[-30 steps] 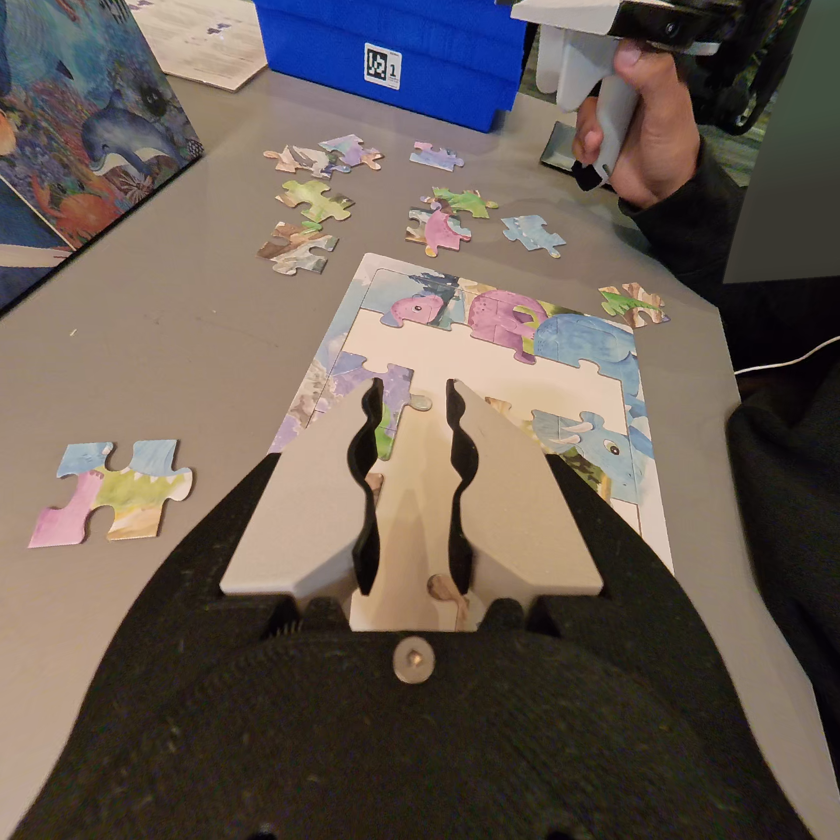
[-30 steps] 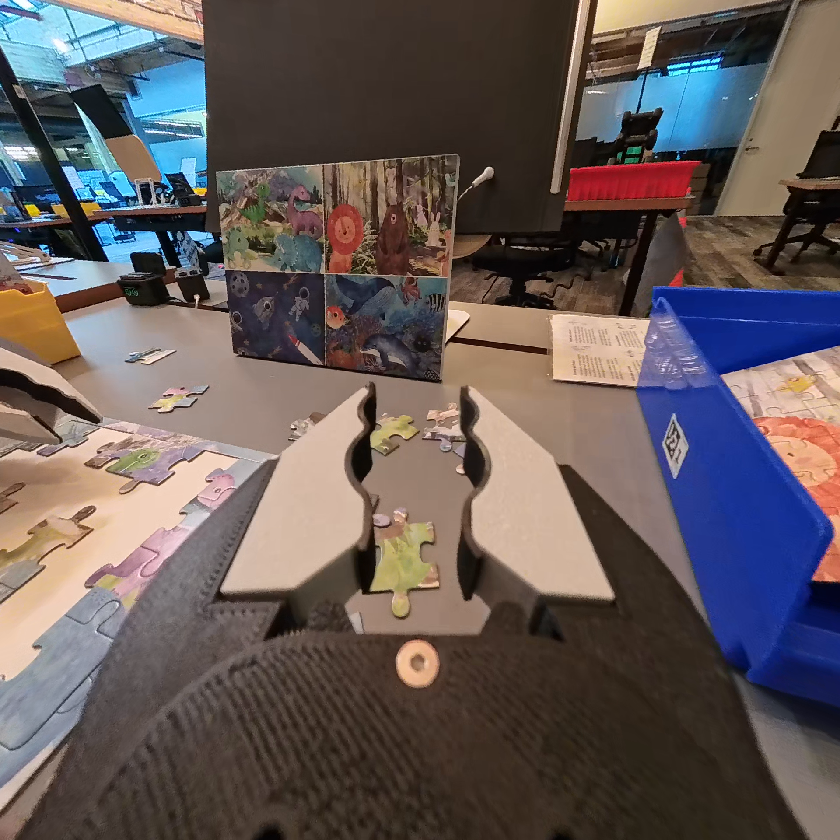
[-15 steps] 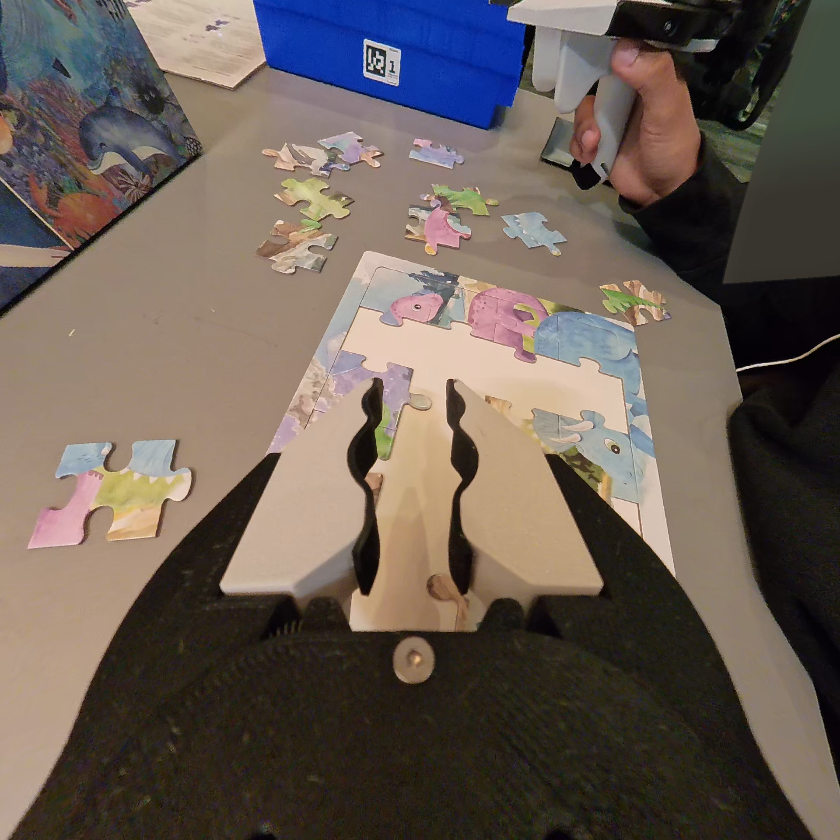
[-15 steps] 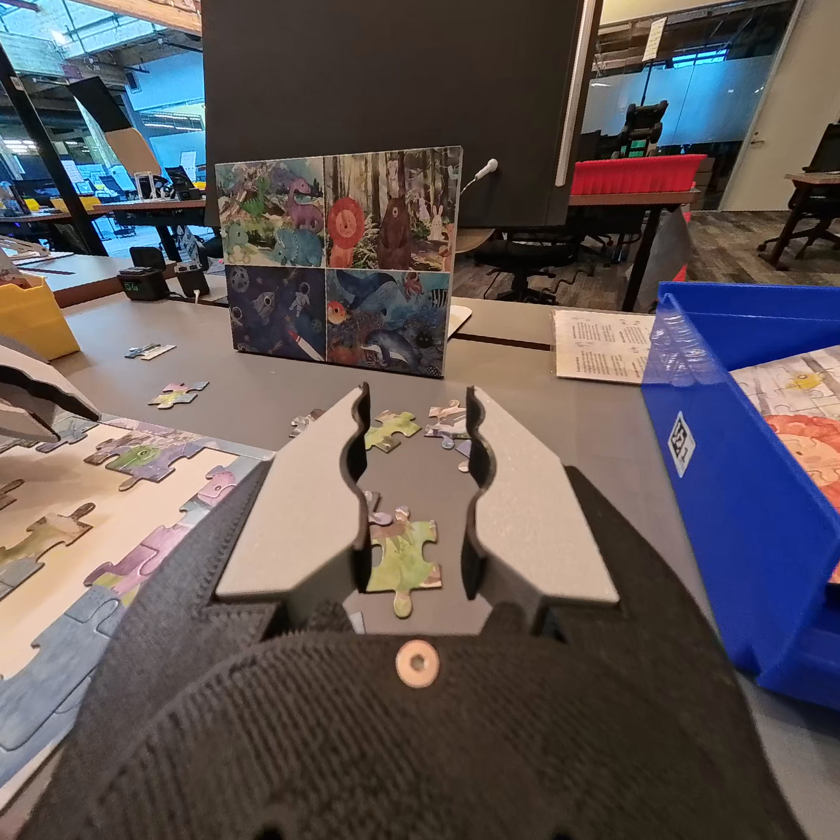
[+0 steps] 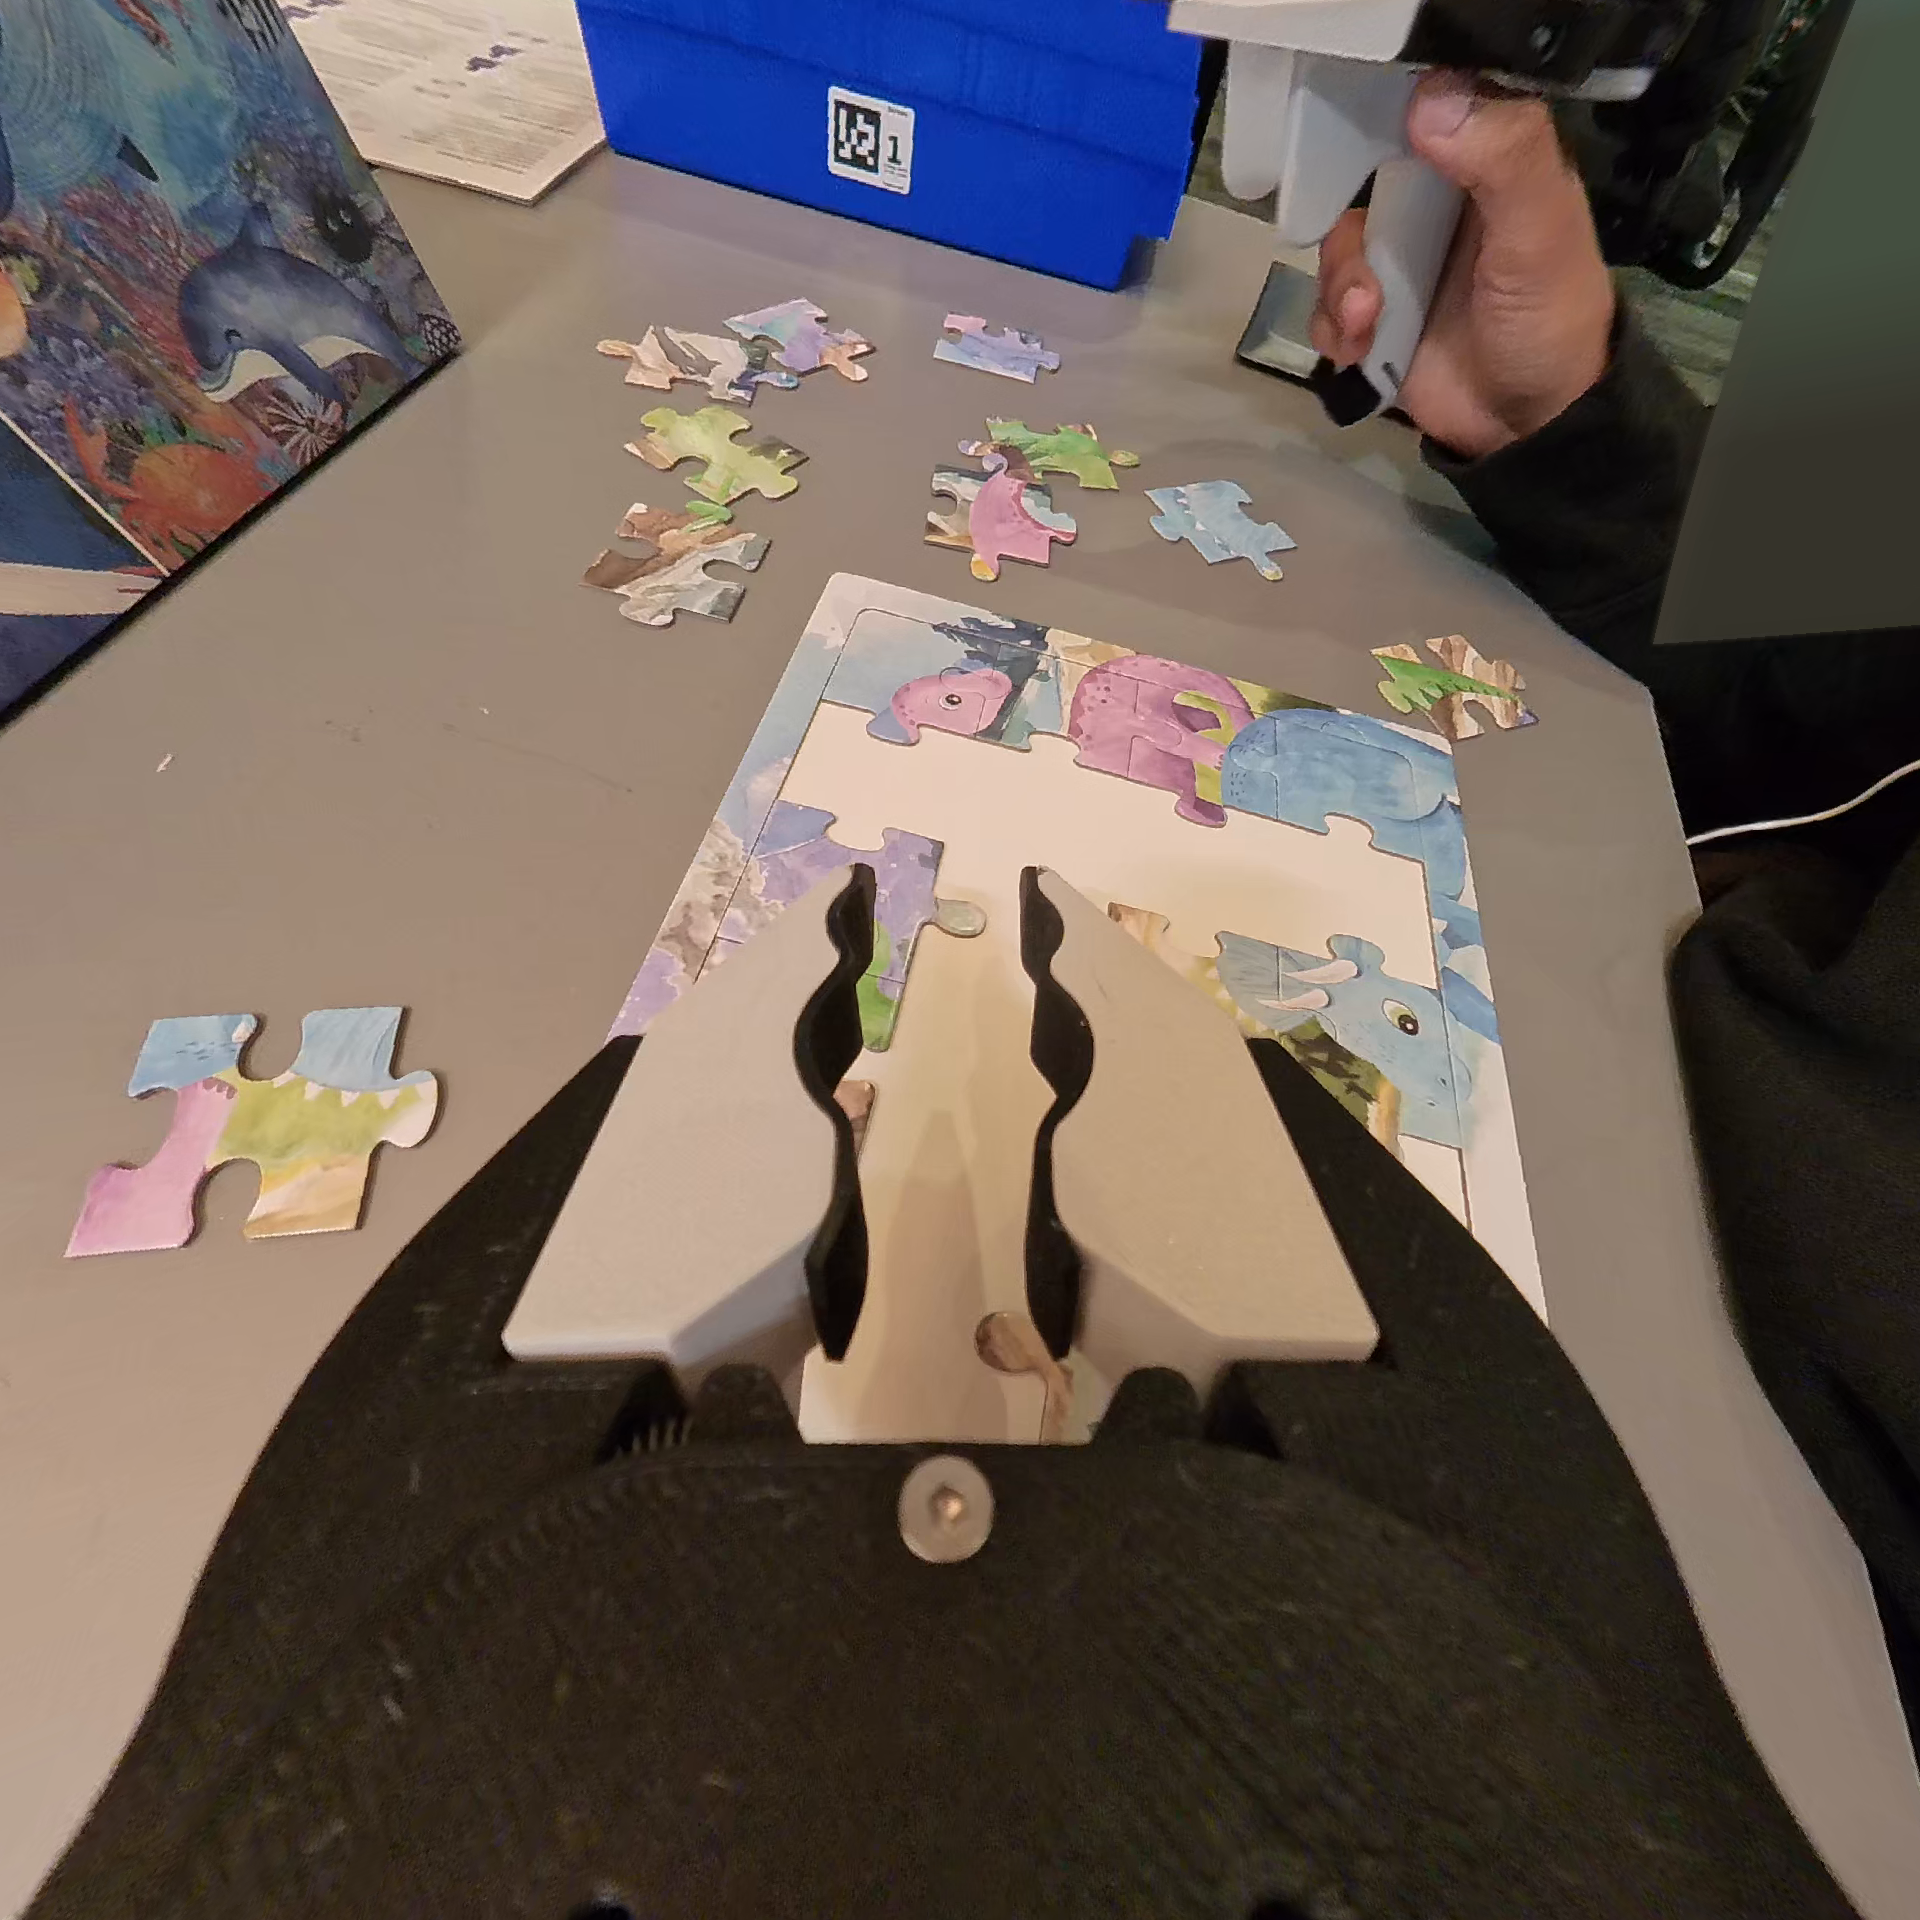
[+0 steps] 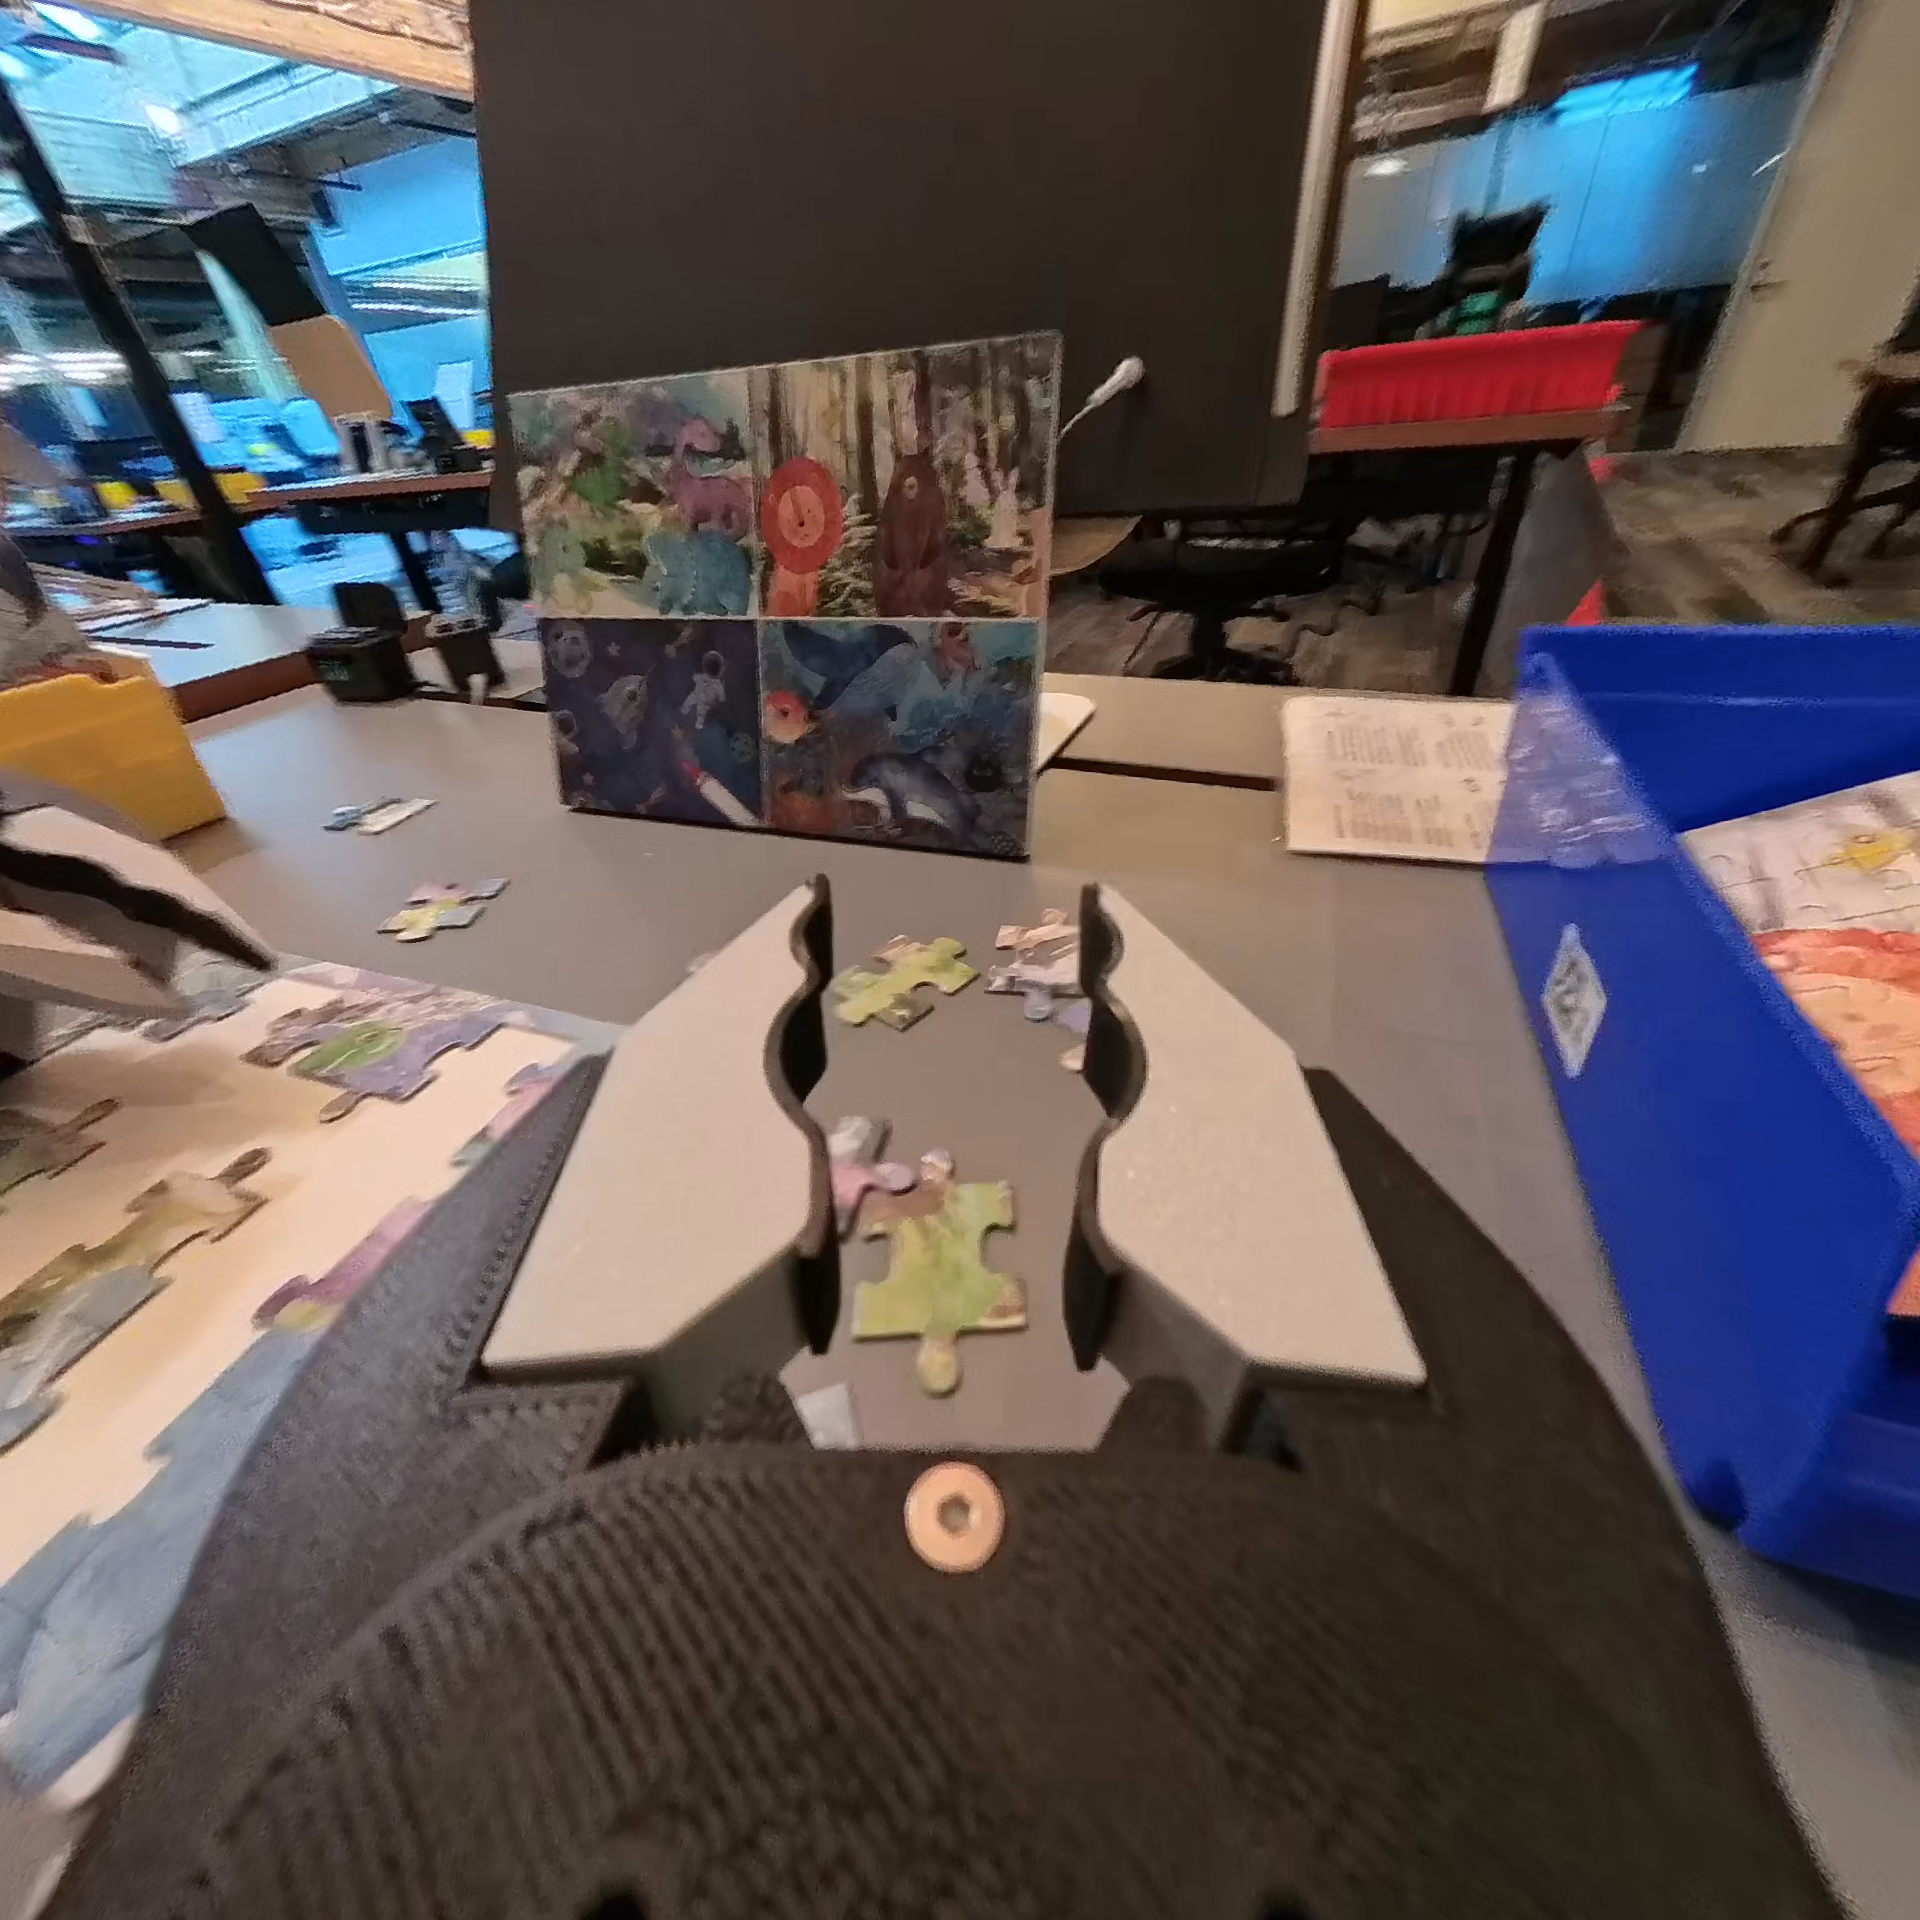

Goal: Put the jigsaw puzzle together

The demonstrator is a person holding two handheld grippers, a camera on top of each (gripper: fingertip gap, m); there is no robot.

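two matching hand-held claws, black and grey

left claw and right claw: textured black printed bodies, a silver screw at centre, pale grey wedge fingers lined with wavy black pads; white pistol-grip handle; dark sleeve.

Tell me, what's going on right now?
Left gripper open over puzzle tray. Right gripper open above green piece. Tray part-filled. Nothing blocking.

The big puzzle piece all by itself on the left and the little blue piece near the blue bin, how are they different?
The big piece is several pieces joined, pink, green and blue; the little blue piece is single and all blue. The big piece lies alone; the blue one sits among other loose pieces. Both lie flat on the grey table.
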